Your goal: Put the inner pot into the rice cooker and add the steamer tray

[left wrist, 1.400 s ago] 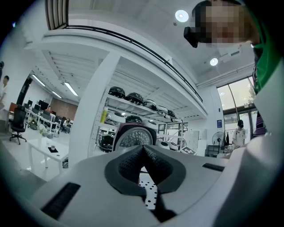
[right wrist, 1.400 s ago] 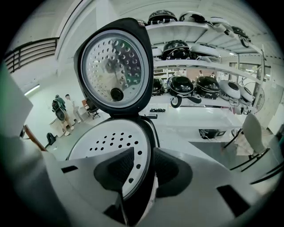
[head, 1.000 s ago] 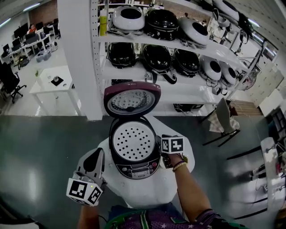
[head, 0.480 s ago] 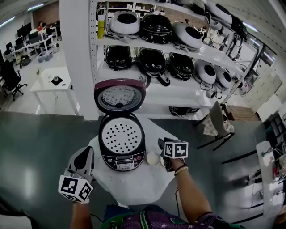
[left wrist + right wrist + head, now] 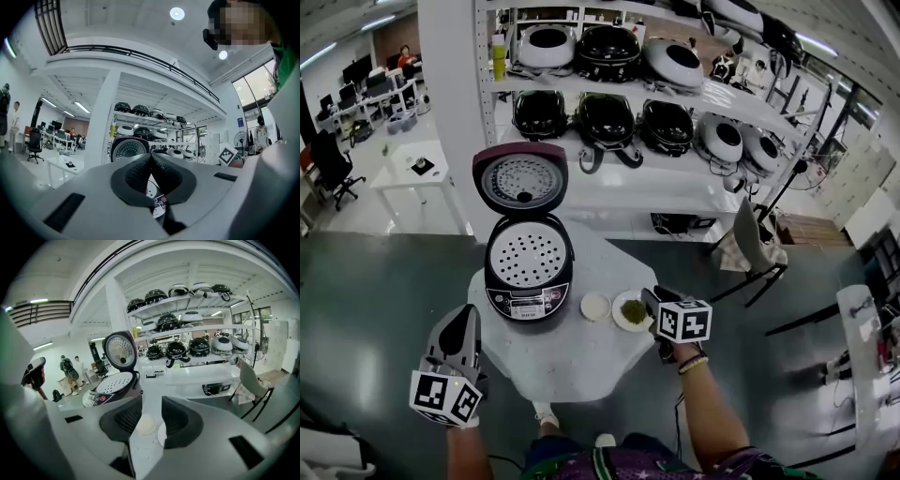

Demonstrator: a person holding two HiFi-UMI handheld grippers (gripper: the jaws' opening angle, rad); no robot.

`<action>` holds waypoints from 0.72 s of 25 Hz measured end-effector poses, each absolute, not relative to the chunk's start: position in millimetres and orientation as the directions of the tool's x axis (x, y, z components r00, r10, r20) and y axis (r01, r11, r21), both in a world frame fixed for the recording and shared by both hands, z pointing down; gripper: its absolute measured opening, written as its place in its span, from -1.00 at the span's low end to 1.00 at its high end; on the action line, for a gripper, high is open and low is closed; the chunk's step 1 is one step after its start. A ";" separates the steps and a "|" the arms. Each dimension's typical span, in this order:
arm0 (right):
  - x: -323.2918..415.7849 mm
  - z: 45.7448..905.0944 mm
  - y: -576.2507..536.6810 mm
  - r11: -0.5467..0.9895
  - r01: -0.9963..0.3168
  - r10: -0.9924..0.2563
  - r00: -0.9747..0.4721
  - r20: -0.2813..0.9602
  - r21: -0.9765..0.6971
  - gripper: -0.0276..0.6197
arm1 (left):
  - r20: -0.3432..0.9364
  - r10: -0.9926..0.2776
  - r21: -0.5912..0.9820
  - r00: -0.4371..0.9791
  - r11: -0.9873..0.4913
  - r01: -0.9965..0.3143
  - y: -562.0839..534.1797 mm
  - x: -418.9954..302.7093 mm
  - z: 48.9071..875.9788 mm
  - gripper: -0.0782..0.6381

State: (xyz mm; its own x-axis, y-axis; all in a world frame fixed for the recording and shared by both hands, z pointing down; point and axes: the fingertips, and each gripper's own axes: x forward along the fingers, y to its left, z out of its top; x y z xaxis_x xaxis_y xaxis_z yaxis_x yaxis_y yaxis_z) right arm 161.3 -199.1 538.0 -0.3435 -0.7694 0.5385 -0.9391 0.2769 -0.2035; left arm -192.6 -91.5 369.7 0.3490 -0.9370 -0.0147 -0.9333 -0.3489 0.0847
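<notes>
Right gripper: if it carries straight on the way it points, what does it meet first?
Probably the small white dish on the table, which sits between the right gripper's open fingers; the plate lies just right of that line. Depth is unclear.

Left tongs closed, right tongs parted

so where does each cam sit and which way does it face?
Head view: on the person's head, facing steeply down at the table and open rice cooker; both forearms, left gripper and right gripper show.
Left gripper view: on the left gripper, facing level toward the rice cooker; its shut jaws show.
Right gripper view: on the right gripper, tilted down at a small white dish; its parted jaws show.
Shared: all show the rice cooker and shelves.
</notes>
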 end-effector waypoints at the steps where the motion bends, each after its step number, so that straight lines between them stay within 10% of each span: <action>1: 170.6 532.0 -188.5 0.281 -0.938 -0.780 -0.345 0.522 -0.200 -0.49 | -0.019 -0.940 0.081 0.340 -0.340 -0.937 -81.0 -186.6 368.1 -0.73; 18: 249.4 375.5 -23.9 0.413 -0.903 -0.888 -0.427 0.168 -0.116 -0.50 | -0.111 -0.946 0.009 0.304 -0.307 -0.952 61.0 -83.9 304.8 -0.73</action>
State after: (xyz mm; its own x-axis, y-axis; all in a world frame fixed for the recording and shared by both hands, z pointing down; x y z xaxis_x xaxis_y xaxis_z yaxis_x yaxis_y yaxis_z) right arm 249.4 -23.9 375.5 -0.4275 -0.8883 0.1677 -0.9034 0.4129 -0.1159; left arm -83.9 61.0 304.8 0.3038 -0.9462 -0.1114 -0.9518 -0.3067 0.0089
